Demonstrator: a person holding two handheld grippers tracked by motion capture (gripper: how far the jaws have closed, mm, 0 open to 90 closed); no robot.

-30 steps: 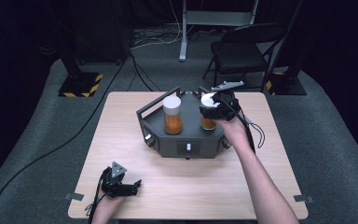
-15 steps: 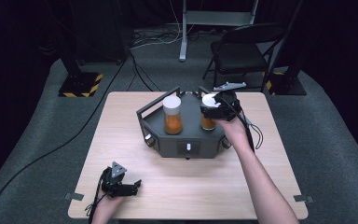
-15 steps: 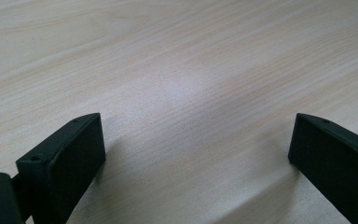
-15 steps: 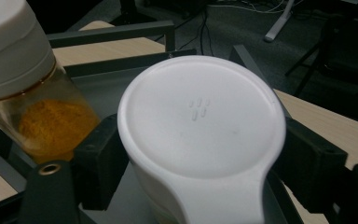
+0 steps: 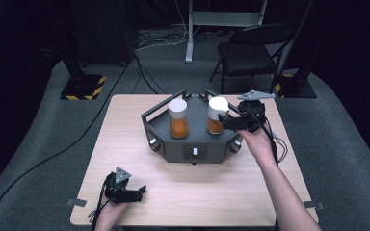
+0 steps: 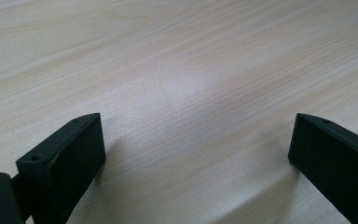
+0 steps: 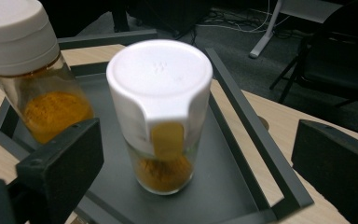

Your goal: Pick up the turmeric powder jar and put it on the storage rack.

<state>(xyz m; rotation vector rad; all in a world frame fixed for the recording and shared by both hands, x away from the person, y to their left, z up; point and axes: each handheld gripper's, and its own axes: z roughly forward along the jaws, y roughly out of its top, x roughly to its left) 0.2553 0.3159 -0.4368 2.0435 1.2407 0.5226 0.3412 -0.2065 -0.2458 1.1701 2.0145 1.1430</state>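
A dark grey six-sided tray [image 5: 192,154] stands on the wooden table [image 5: 125,125]. In it two white-capped glass jars of orange powder stand upright: the left jar [image 5: 178,119] and the right jar [image 5: 217,115]. My right gripper [image 5: 226,122] hovers just right of the right jar; its jaws have just been opening and stand wide. In the right gripper view the right jar [image 7: 161,116] stands free ahead of the jaws, untouched by either pad, with the left jar [image 7: 32,88] behind it. My left gripper [image 5: 137,191] rests open near the table's front left, over bare wood [image 6: 182,84].
Small knobs [image 5: 194,152] stud the tray's front walls. Behind the table stand a black chair [image 5: 250,53], a metal post [image 5: 190,29] and a black base with yellow stripes [image 5: 84,86]. Cables run across the grey floor [image 5: 77,139].
My right gripper, which was closed around the right jar, has opened, let it go and drawn back to the right. The jar stays upright in the tray. The left gripper has not moved.
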